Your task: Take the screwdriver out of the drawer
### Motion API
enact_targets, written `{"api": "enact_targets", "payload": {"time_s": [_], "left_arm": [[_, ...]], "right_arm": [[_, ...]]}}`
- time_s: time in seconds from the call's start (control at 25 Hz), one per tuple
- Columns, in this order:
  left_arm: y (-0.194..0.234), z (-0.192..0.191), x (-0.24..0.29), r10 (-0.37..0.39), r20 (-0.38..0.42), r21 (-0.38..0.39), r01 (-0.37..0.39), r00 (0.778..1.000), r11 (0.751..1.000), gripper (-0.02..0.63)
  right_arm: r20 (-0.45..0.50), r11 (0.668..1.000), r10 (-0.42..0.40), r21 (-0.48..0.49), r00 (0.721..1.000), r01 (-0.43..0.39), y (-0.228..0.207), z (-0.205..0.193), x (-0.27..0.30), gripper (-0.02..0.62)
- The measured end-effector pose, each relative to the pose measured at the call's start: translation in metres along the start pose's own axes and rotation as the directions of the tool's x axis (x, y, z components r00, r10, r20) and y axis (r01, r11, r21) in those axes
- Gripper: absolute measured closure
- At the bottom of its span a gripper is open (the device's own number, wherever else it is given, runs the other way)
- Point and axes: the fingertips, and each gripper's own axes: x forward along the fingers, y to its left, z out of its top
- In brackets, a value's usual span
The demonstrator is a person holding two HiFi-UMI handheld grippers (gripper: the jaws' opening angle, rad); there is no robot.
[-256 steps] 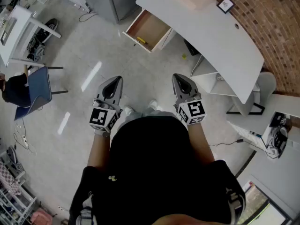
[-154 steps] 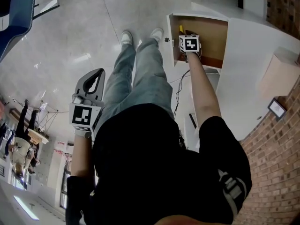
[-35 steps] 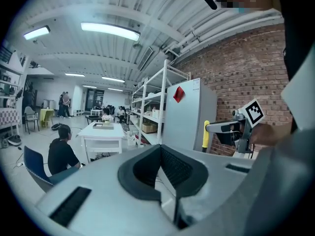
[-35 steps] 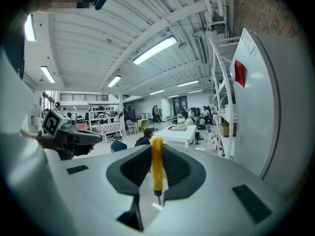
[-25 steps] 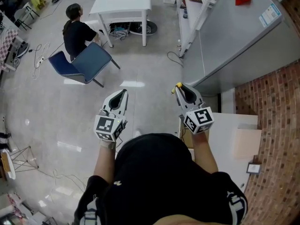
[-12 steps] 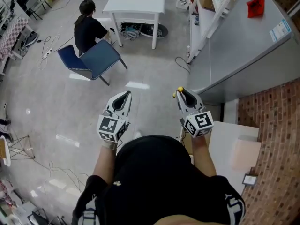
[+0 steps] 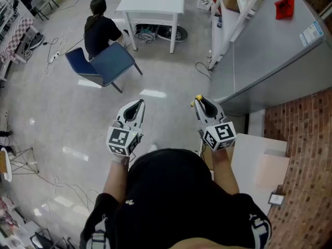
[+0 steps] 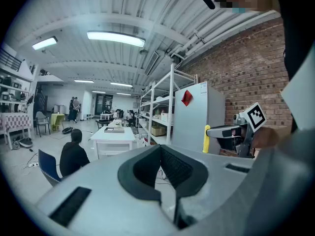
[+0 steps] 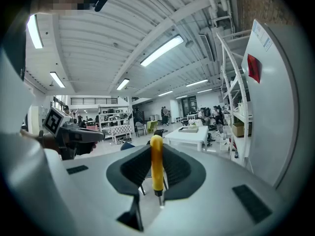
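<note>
Screwdriver pinched in right gripper fingers, left gripper fingers pressed together, seated person ahead

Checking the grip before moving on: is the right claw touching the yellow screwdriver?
Touching. The right gripper view shows the right claw closed on the yellow screwdriver, pressing its upright handle from both sides.

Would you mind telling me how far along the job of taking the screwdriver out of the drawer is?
Done: the screwdriver is out, clamped upright in the right claw above the floor. In hand: only that grip; the left claw is shut and empty. Left: probably just setting it down, perhaps on the desk.
</note>
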Motion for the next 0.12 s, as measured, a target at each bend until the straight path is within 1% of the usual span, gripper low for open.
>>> {"api": "enact_targets", "payload": {"time_s": [0.12], "left_arm": [[-0.0011,0.0002,-0.0002,0.001,-0.001,0.002,-0.001,1.000,1.000,0.603]], "right_arm": [[0.001,1.000,0.001,0.002,1.000,-0.001,0.0001,-0.0007,-0.0013,0.517]]}}
